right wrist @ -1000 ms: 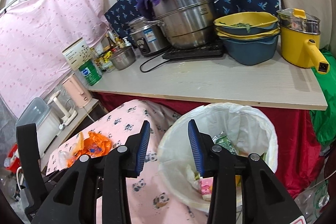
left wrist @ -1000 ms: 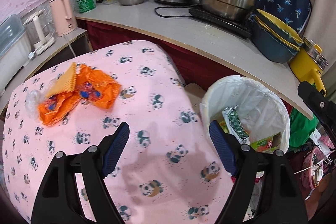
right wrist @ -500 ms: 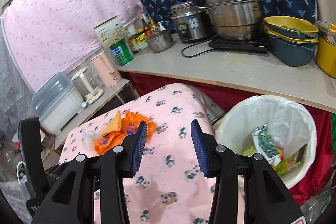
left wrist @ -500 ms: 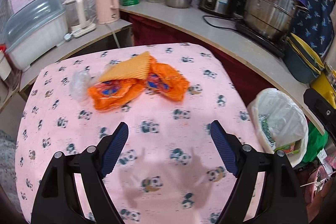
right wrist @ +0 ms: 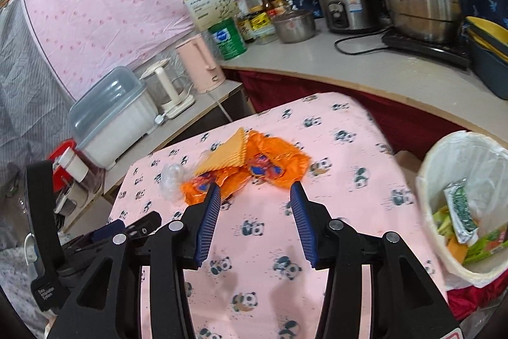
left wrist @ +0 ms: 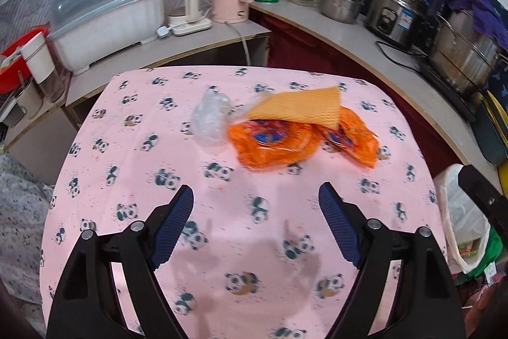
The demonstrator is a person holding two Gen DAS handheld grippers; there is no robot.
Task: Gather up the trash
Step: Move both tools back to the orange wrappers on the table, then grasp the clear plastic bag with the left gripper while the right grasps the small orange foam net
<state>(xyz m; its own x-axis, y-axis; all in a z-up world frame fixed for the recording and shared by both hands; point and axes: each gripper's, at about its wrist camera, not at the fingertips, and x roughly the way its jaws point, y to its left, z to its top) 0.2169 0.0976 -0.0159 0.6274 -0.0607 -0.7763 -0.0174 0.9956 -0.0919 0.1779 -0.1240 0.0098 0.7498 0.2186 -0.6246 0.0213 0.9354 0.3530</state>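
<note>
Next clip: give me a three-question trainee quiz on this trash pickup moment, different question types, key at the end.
1. True or false: the left hand-held gripper is shut on the crumpled orange plastic wrappers.
2. Multiple choice: the yellow waffle-textured sheet lies (A) inside the white-lined trash bin, (B) partly over the orange wrappers, (C) on the grey countertop.
3. Fill in: beside the wrappers on the pink panda-print tablecloth lies a crumpled clear plastic ____.

Key: 1 false, it is open and holds nothing, as is the right hand-held gripper. 2 B. 3 bag.
</note>
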